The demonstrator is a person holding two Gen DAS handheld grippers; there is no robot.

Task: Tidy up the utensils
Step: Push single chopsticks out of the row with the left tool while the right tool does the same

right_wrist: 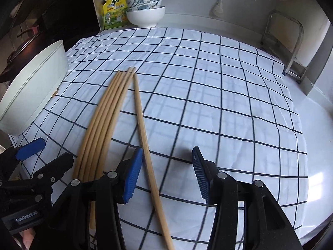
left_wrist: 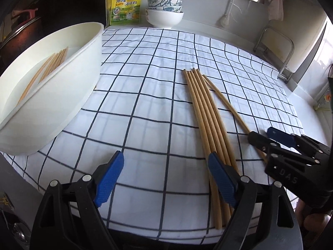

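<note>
A worktop (right_wrist: 324,166) covered by a white cloth with a dark grid (left_wrist: 145,95). Near its middle lie bamboo chopsticks (left_wrist: 205,112): five side by side, and a sixth single chopstick (right_wrist: 143,131) angled off to their right. At the far left stands a white tub (left_wrist: 68,95) with more chopsticks (left_wrist: 52,64) inside. The left tongs (left_wrist: 164,179) hover with jaws wide apart and nothing between them, just left of the bundle's near ends. The right tongs (right_wrist: 167,175) are half apart over the single chopstick, which runs between the blue pads without being clamped. Far back stand stacked bowls (left_wrist: 164,10) and a yellow pouch (left_wrist: 124,6).
</note>
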